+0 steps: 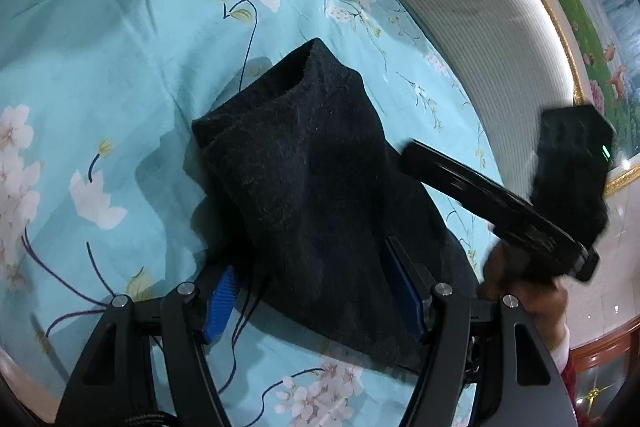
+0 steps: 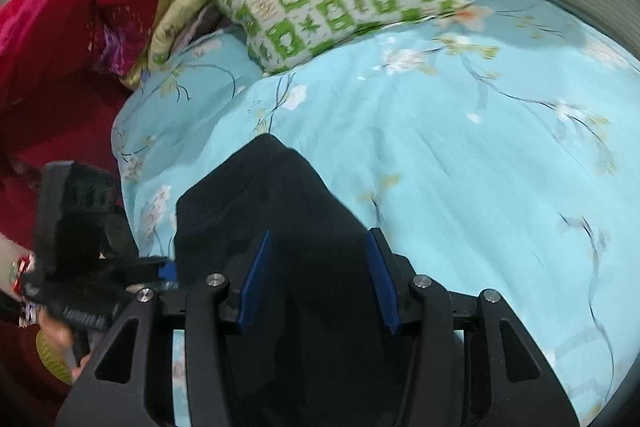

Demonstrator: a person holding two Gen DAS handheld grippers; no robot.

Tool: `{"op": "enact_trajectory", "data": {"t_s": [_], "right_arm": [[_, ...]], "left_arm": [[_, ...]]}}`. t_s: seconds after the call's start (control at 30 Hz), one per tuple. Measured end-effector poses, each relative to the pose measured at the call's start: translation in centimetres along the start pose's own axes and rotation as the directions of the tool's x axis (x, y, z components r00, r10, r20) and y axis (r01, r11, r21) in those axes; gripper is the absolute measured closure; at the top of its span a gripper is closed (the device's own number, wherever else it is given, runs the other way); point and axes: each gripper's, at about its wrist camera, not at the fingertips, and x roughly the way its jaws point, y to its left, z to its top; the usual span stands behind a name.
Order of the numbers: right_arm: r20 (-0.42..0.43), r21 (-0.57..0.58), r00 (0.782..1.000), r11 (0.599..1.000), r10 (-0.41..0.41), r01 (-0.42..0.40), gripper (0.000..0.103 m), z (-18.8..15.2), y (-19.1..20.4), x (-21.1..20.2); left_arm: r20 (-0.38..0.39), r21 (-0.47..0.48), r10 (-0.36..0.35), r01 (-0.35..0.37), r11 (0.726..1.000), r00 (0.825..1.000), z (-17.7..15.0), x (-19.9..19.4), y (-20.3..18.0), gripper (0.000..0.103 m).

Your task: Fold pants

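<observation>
left tongs (image 1: 316, 301) apart | right tongs (image 2: 320, 281) apart | black pants (image 1: 304, 187) between fingers, on bedsheet (image 1: 120, 67)

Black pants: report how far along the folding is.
Done: the black pants already lie as a compact folded bundle on the floral bedsheet. In hand: nothing gripped; the left claw and right claw both straddle the bundle, open. Left: perhaps a final fold or smoothing.

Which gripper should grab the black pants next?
Probably left: the left gripper has open fingers either side of the pants. The right gripper straddles them too, but its view is blurred.
</observation>
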Motion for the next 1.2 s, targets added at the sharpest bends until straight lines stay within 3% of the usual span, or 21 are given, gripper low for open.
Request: {"op": "enact_trajectory", "data": {"t_s": [0.17,0.27,0.37,0.5,0.57,0.73,0.97,1.2], "right_arm": [[-0.102,-0.064,0.994,0.997,0.040,-0.047,0.053,2.0,0.3,4.0],[-0.135,-0.021,0.985,0.994,0.103,-0.107,0.054,3.2,-1.2,5.1],[-0.141,-0.014,0.979,0.988,0.148,-0.152,0.068,3.6,-1.9,5.2],[-0.143,-0.010,0.977,0.986,0.161,-0.164,0.073,3.7,-1.9,5.4],[-0.132,0.011,0.976,0.985,0.174,-0.174,0.077,3.7,-2.1,5.2],[-0.100,0.030,0.979,0.984,0.180,-0.178,0.081,3.5,-1.9,4.2],[-0.010,0.033,0.983,0.982,0.184,-0.184,0.083,3.2,-0.8,0.4],[0.126,0.017,0.975,0.982,0.182,-0.186,0.083,2.3,0.2,-6.2]], "left_arm": [[0.009,0.029,0.006,-0.006,1.000,1.000,0.1,0.3,-0.1,0.035],[0.016,0.034,0.015,-0.016,0.999,1.000,0.4,0.6,-0.2,0.036],[0.027,0.045,0.036,-0.038,0.998,0.999,0.8,0.9,-0.4,0.045],[0.036,0.020,0.035,-0.035,0.999,0.999,1.5,1.2,0.5,0.063],[0.037,0.003,0.028,-0.028,1.000,0.999,1.9,1.3,1.1,0.073],[0.031,0.001,0.019,-0.019,1.000,0.999,1.9,0.8,1.0,0.082],[0.061,0.051,0.004,-0.007,0.999,0.998,1.4,-1.6,-1.9,0.086],[0.082,0.183,-0.028,0.013,0.983,0.996,0.7,-4.0,-7.0,0.086]]}}
